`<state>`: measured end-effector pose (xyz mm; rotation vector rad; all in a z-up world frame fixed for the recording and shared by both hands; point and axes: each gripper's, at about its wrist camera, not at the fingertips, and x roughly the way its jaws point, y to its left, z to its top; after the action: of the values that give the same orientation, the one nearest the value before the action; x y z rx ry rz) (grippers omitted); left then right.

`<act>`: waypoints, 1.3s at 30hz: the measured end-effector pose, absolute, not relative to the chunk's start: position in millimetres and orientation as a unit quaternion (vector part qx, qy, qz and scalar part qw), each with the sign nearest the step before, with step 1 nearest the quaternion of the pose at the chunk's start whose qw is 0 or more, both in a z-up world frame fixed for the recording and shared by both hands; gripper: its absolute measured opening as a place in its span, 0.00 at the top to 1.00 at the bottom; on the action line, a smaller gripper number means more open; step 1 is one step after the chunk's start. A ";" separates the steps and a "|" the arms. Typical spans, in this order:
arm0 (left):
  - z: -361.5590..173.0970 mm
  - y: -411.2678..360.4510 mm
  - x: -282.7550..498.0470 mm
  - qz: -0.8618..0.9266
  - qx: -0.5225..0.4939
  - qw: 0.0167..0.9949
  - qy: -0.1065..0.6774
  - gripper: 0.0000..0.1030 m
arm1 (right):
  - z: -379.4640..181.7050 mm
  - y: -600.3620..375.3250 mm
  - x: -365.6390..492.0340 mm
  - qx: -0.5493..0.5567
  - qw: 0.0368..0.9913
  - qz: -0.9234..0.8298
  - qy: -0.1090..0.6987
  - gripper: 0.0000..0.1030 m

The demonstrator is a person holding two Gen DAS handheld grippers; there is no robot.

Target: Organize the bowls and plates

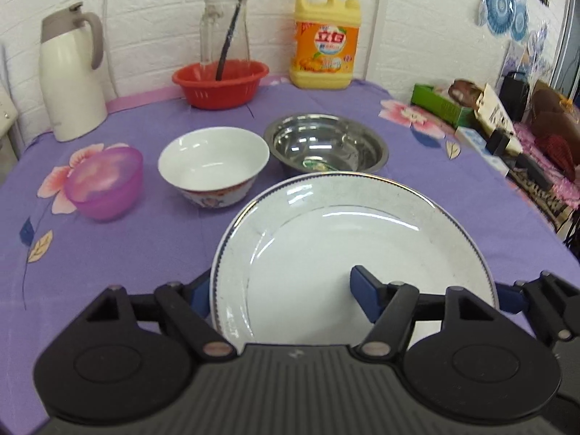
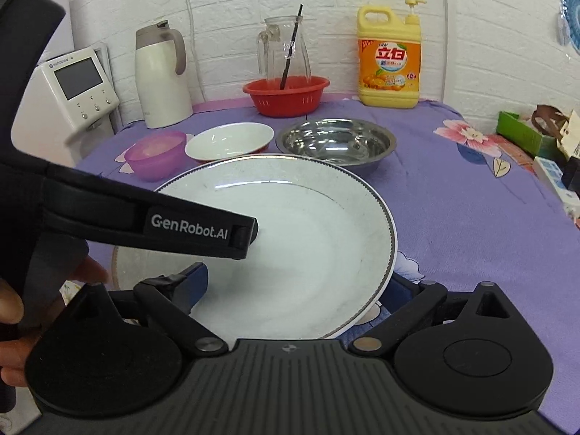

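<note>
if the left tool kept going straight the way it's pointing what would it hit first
The left tool already straddles the near edge of the white plate, so the plate comes first. Past its far rim, the steel bowl looks next in line, though depth is hard to judge through the fisheye.

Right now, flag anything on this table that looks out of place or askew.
The white plate sits tilted, its near rim raised, with both sets of jaws straddling it. A glass pitcher stands inside the red basket, an odd spot. Nothing looks spilled or broken.

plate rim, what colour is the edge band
A thin dark blue band edges the white plate, with a fine silver line further in; the left wrist view shows it best.
</note>
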<state>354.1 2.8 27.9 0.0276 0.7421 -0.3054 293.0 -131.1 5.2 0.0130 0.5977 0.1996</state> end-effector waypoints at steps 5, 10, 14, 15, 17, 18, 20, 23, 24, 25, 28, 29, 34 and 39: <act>39.7 30.8 316.1 -0.134 0.004 0.930 0.342 0.32 | 12.4 -119.6 268.3 0.018 0.950 0.123 0.286 0.00; 40.4 68.5 270.8 -0.100 0.002 0.939 0.330 0.33 | 15.3 -90.6 234.8 0.009 0.946 0.163 0.280 0.00; 31.4 101.4 235.0 -0.067 -0.005 0.942 0.328 0.33 | 10.7 -63.7 210.2 0.002 0.938 0.202 0.283 0.00; 28.1 108.4 227.9 -0.060 -0.008 0.942 0.329 0.33 | 9.1 -57.7 205.2 -0.001 0.936 0.210 0.284 0.00; 19.5 121.0 214.8 -0.045 -0.010 0.941 0.334 0.33 | 4.7 -45.4 196.9 -0.010 0.931 0.225 0.288 0.00; 14.2 126.2 208.8 -0.038 -0.010 0.940 0.338 0.33 | 2.0 -38.8 192.9 -0.016 0.929 0.231 0.289 0.00; 4.7 137.5 200.0 -0.028 -0.023 0.939 0.343 0.33 | -3.1 -27.3 187.6 -0.030 0.925 0.241 0.293 0.00; -3.8 149.6 193.0 -0.046 -0.059 0.935 0.346 0.33 | -8.2 -14.4 182.3 -0.058 0.926 0.238 0.288 0.00; -5.1 148.2 191.5 -0.047 -0.057 0.936 0.345 0.33 | -9.3 -12.4 182.2 -0.065 0.926 0.234 0.289 0.00; -6.4 146.8 191.1 -0.050 -0.053 0.936 0.344 0.33 | -11.0 -12.5 183.7 -0.068 0.926 0.233 0.290 0.00; -10.1 146.7 190.1 -0.060 -0.053 0.938 0.337 0.28 | -17.3 -16.4 187.8 -0.055 0.920 0.235 0.309 0.00; -10.0 148.5 189.5 -0.065 -0.058 0.938 0.337 0.27 | -17.5 -18.3 187.1 -0.050 0.920 0.238 0.308 0.00; -0.4 164.3 178.8 -0.090 -0.080 0.932 0.343 0.21 | -16.0 -18.4 181.7 -0.061 0.920 0.241 0.303 0.00; 7.1 173.5 172.9 -0.089 -0.074 0.932 0.345 0.20 | -20.3 -19.9 186.4 -0.064 0.921 0.232 0.308 0.00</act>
<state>172.9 173.5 7.1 -0.1512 0.7053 -0.1830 186.4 -19.9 -20.3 -0.1310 0.6322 0.4765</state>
